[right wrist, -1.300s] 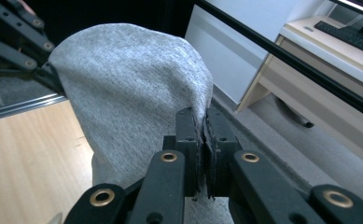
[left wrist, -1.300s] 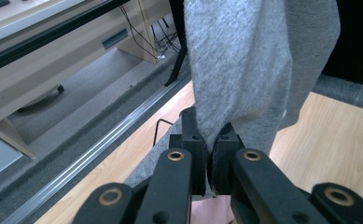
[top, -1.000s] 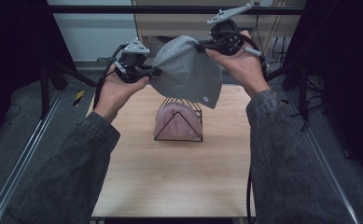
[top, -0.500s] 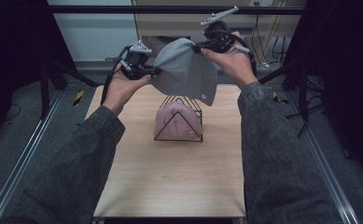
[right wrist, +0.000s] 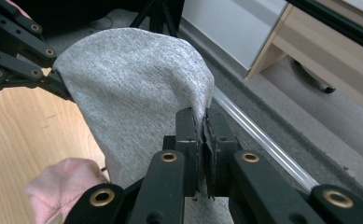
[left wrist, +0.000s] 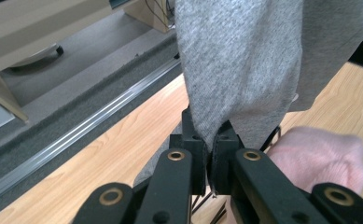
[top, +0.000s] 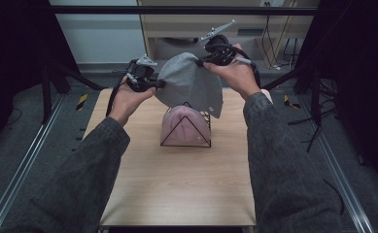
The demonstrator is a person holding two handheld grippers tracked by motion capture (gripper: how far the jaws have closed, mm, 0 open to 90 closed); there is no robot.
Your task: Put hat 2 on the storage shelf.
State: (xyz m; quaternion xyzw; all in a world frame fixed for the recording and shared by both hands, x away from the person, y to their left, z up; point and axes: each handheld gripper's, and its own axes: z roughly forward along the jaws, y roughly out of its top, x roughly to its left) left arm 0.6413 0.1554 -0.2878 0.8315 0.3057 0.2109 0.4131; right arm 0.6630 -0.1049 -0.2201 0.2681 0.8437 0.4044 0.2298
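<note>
Above table, grey hat lowered, perhaps nearer pink hat.

Both forearms reach forward; left gripper and right gripper raised, fingers clamped together.

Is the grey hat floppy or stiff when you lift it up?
Probably floppy: the grey hat sags and folds between the left gripper and right gripper. It looks light, since small pinches on its edge hold it up.

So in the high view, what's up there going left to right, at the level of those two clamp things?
Left gripper → grey hat, pinched at each edge → right gripper. The pink hat on its wire stand sits lower, under the grey one.
</note>
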